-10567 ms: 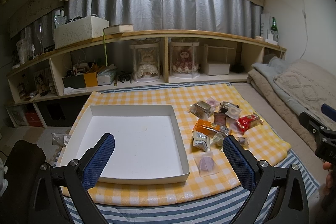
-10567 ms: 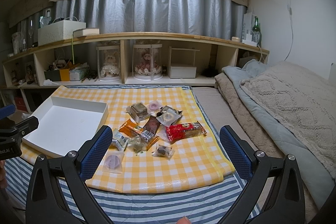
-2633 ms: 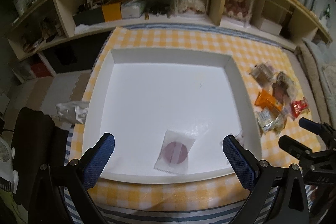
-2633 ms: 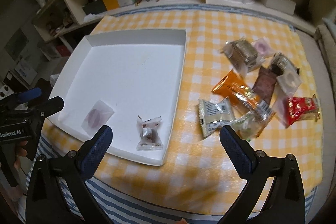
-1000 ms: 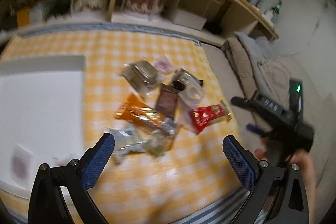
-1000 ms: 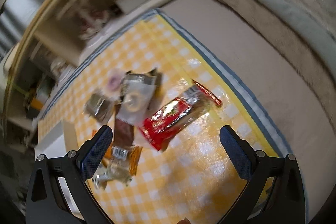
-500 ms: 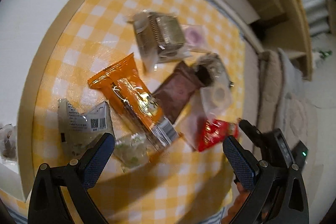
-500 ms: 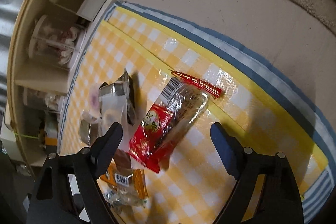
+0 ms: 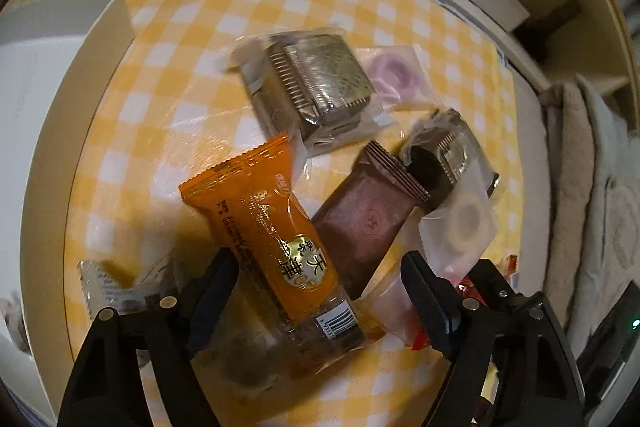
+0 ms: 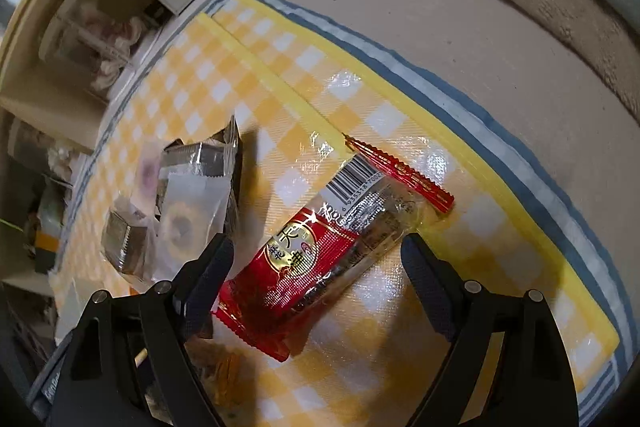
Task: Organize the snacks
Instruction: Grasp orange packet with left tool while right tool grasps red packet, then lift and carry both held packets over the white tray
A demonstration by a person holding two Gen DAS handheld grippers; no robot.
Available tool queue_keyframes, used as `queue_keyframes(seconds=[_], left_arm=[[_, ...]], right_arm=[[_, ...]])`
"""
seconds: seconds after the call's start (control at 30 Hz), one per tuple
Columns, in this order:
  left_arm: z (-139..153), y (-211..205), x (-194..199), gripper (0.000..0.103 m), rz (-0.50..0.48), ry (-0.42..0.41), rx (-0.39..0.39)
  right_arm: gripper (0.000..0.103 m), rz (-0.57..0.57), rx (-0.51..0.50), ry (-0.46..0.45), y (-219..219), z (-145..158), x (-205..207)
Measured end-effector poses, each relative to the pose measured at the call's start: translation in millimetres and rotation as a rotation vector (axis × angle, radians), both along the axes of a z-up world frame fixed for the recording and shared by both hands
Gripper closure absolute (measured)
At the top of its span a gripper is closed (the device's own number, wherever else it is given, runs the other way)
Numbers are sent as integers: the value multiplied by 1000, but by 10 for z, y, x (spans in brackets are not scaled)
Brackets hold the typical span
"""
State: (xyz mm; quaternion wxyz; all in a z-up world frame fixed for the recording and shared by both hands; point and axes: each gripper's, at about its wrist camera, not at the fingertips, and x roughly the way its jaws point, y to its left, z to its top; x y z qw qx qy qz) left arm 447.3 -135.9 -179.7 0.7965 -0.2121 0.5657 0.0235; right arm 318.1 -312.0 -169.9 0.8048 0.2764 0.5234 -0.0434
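Because the orange snack pack (image 9: 276, 239) and the red snack pack (image 10: 320, 247) are light, slippery film, grip each across its filled middle, not the crimped ends. Each lies on the checked cloth (image 10: 360, 99) between its tongs: left tongs (image 9: 320, 291) apart; right tongs (image 10: 316, 275) apart. Neighbouring wrappers crowd the left tongs.

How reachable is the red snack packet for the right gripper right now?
Probably reachable: the right gripper is open, its fingers straddling the red snack packet, which lies flat on the yellow checked cloth with nothing over it.
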Motion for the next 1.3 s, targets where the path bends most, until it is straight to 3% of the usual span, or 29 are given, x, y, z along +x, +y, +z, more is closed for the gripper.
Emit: queue_keyframes(seconds=[0.17, 0.27, 0.33, 0.53, 0.97, 1.3], left_arm=[[-52, -75, -22, 40, -75, 6, 76], [-99, -119, -35, 49, -93, 21, 116], [-103, -162, -63, 50, -121, 21, 147], [-34, -171, -172, 66, -157, 15, 132], [654, -127, -588, 70, -239, -201, 165], [1271, 250, -1096, 70, -268, -351, 183]], right_arm=[[21, 66, -33, 13, 20, 4, 4], [32, 84, -34, 23, 7, 6, 4], [44, 120, -49, 35, 22, 17, -5], [67, 191, -54, 49, -32, 104, -78], [69, 249, -71, -168, -96, 777, -405], [69, 292, -85, -321, 143, 1214, -656]])
